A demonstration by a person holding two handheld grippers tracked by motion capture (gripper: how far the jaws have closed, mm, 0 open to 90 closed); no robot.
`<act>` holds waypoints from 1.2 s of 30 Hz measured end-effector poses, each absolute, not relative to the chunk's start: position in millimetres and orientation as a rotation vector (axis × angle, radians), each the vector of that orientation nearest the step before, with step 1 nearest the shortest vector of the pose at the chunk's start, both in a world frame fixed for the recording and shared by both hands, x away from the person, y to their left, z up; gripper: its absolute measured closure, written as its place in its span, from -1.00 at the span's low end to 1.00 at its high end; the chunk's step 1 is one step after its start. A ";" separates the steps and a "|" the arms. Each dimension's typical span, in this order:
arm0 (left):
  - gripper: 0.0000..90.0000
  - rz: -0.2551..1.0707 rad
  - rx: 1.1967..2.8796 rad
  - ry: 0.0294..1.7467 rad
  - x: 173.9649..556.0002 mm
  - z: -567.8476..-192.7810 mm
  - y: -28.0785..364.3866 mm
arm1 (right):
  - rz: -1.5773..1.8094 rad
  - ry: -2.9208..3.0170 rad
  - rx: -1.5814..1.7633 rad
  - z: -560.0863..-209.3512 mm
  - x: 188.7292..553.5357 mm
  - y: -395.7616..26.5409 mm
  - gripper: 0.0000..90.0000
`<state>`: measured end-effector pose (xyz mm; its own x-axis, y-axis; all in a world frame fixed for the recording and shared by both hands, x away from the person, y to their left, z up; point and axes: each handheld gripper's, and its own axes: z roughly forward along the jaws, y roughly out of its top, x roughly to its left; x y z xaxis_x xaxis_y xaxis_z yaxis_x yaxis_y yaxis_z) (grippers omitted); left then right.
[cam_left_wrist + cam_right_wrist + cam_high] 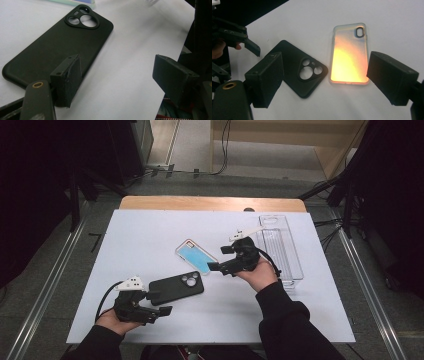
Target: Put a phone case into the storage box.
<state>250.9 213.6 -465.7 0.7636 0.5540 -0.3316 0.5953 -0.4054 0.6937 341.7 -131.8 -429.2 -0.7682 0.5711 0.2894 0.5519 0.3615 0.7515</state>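
Two phone cases lie on the white bench (150,235), and the work looks to concern them. The black case (176,288) sits low and a little left of centre in the high view, camera cut-out toward the upper right; the clear case (196,256), tinted blue there and glowing orange in the right gripper view, lies just above and to the right of it, apart from it. The left gripper (161,303) rests at the lower left with its jaws spread and nothing between them, one fingertip just beside the black case's near end. The right gripper (220,258) hovers right of centre — jaws likewise released, empty, pointed toward the clear case. Both cases are probably light, thin shells with some flex; the black one looks matte and grippy, the clear one glossier and likelier to slip. Lying flat, each offers little to pinch, so a long side edge or a corner seems the best hold, perhaps with the other gripper steadying. A clear plastic tray (280,251), long and narrow, stands at the right of the bench — as far as its see-through walls show, it holds nothing.
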 end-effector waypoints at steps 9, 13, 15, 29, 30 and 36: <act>-0.48 -0.063 2.102 0.854 251.0 -465.8 213.3 | 1.403 2.608 1.052 -432.1 360.0 -107.1 -0.72; -0.48 -0.064 2.092 0.857 251.1 -465.6 213.9 | 1.373 2.615 1.037 -432.6 367.7 -95.6 -0.72; -0.48 -0.063 2.096 0.858 251.0 -465.3 214.1 | 1.370 2.618 1.029 -433.4 371.1 -90.5 -0.72; -0.48 -0.061 2.098 0.849 251.4 -465.3 213.8 | 1.327 2.596 1.043 -444.3 394.2 -75.0 -0.72; -0.48 -0.060 2.099 0.849 251.3 -465.3 213.8 | 1.323 2.597 1.045 -444.7 396.3 -74.0 -0.72; -0.48 -0.061 2.096 0.851 251.3 -465.1 214.6 | 1.274 2.565 1.048 -452.3 405.7 -68.3 -0.72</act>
